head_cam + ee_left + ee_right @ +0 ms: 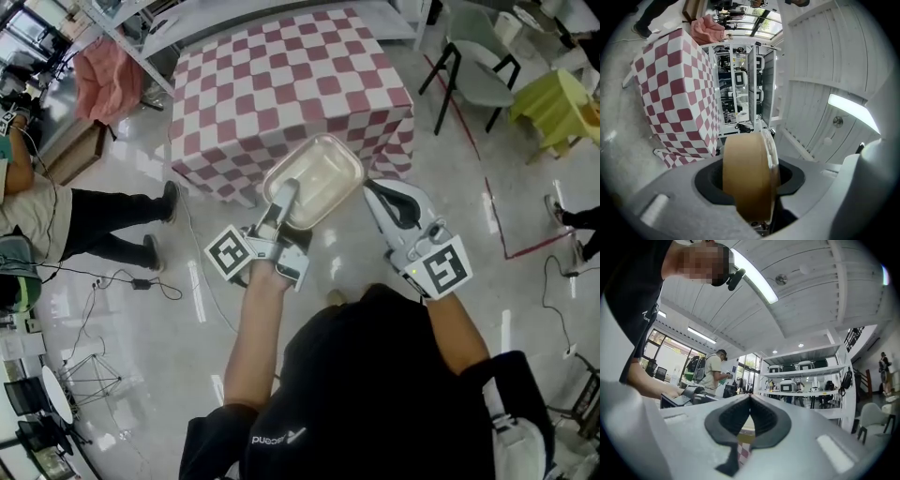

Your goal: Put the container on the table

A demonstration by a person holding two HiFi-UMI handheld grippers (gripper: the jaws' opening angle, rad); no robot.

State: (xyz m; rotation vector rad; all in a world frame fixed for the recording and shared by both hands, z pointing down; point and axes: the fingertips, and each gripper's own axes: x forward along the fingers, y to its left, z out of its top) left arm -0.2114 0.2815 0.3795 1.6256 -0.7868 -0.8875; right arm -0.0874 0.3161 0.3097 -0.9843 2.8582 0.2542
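A shallow beige container point(314, 176) with a clear lid hangs in the air over the floor, just in front of the near edge of the red-and-white checked table point(281, 75). My left gripper point(284, 195) is shut on the container's near left rim. In the left gripper view the container point(749, 176) stands edge-on between the jaws of the left gripper point(754, 180), with the table point(679, 93) off to the left. My right gripper point(372, 187) is shut and holds nothing, close beside the container's right end. In the right gripper view the right gripper's point(750, 401) pads meet.
A grey chair point(478, 66) and a yellow-green draped stand point(553, 103) are at the right, behind red floor tape point(487, 197). A person point(56, 216) sits at the left near floor cables point(141, 281). A pink cloth point(103, 80) hangs by the table's left side.
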